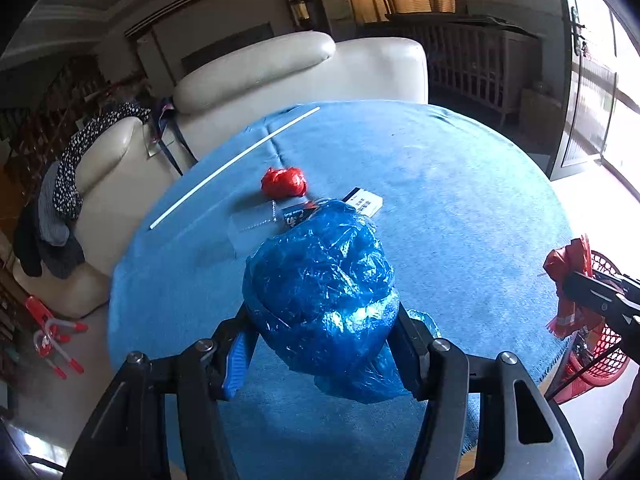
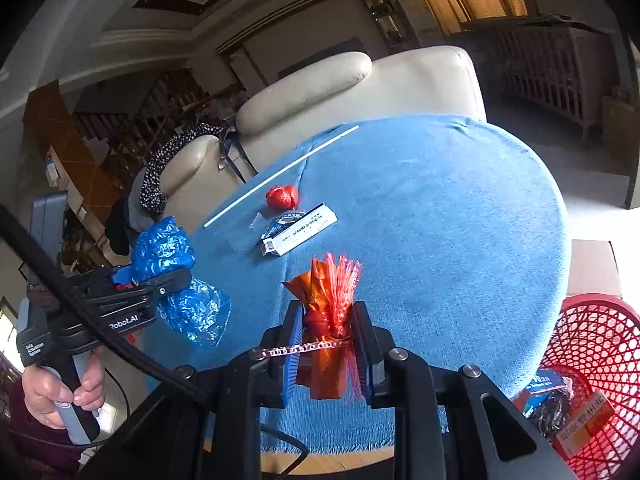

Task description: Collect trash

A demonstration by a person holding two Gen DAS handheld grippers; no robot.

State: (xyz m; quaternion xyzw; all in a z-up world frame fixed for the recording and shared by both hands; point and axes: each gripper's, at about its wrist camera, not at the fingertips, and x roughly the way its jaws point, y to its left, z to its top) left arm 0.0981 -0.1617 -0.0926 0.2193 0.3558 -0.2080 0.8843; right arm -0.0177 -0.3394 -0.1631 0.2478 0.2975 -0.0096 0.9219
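My left gripper (image 1: 322, 320) is shut on a crumpled blue plastic bag (image 1: 320, 280) and holds it above the blue tablecloth (image 1: 440, 200); the same bag shows in the right wrist view (image 2: 168, 252). My right gripper (image 2: 326, 344) is shut on an orange-red plastic wrapper (image 2: 328, 300), also seen at the right edge of the left wrist view (image 1: 568, 264). On the cloth lie a red crumpled ball (image 2: 282, 197), a white and blue carton (image 2: 298, 230), a small clear wrapper (image 2: 258, 222) and a long white stick (image 2: 280, 176).
A red mesh basket (image 2: 600, 340) with some trash in it stands by the table's right edge. A cream leather sofa (image 2: 360, 92) with clothes draped over it is behind the table. A cardboard box (image 2: 592, 264) is beyond the basket.
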